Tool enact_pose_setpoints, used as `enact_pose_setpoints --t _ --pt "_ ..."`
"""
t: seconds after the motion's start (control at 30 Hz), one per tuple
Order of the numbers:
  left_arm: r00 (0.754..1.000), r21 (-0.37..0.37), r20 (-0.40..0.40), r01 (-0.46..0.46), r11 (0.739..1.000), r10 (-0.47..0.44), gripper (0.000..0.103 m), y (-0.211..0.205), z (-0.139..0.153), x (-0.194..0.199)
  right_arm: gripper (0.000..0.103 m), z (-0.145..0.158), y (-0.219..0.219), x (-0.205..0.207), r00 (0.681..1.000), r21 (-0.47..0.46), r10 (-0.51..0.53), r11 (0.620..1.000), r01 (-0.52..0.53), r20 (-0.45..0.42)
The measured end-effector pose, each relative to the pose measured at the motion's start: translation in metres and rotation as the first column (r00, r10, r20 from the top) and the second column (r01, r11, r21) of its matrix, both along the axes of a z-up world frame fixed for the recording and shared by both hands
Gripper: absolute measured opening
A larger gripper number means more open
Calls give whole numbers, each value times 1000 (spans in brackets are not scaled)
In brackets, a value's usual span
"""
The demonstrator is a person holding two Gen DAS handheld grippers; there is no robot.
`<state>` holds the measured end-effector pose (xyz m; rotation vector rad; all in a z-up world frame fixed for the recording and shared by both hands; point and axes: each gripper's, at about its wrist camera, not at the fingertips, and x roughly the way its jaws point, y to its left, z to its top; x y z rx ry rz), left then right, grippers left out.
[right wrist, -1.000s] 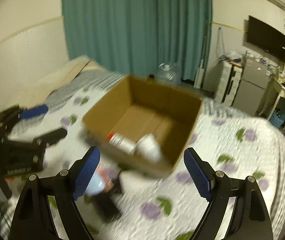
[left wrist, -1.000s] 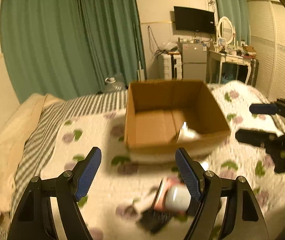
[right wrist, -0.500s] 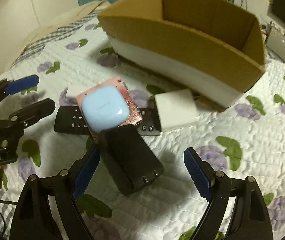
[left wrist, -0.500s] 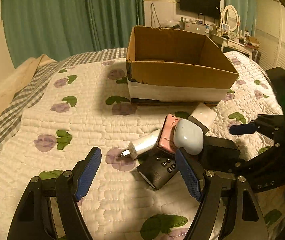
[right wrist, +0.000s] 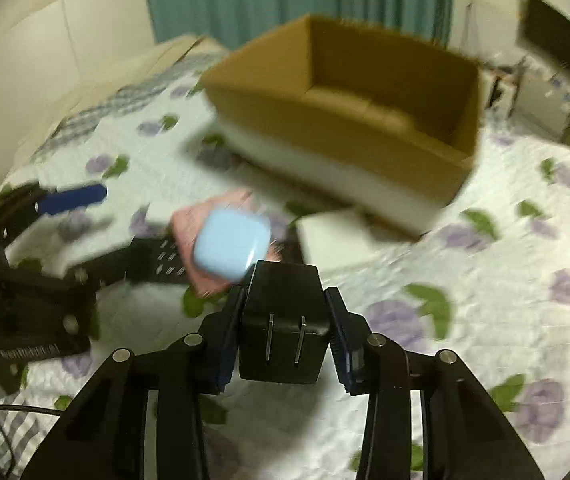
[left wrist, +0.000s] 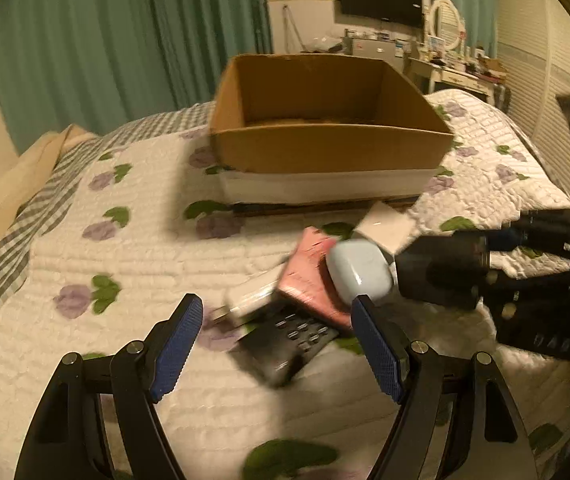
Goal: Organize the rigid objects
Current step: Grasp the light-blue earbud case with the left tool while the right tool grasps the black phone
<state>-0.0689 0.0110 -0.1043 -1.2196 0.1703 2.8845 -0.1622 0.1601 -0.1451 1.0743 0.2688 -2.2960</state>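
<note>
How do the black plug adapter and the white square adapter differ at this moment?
The black plug adapter is clamped in the right hand-held gripper; the white square adapter lies on the quilt. The black one shows two metal prongs toward the camera; no prongs are visible on the white one. The white one lies nearer the cardboard box. Both are boxy blocks outside the box.

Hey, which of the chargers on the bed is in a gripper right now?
The black charger, prongs facing the camera, clamped in the right gripper. The white square one and the white plug lie loose on the quilt.
</note>
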Motion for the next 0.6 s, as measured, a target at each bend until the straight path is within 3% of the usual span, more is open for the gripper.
enact_pose_setpoints --t 0.13,0.47,0.6 --pt "999 -13 12 50 999 -50 79 18 -3 -13 39 17 17 -6 996 -15 -66 998 66 -64" --pt "982 12 84 169 986 -169 79 59 -29 -42 39 27 55 -25 982 -80 -186 980 182 -37" --pt "971 -38 89 225 974 -221 77 76 -39 -52 39 27 59 -26 979 -83 -199 977 196 -33"
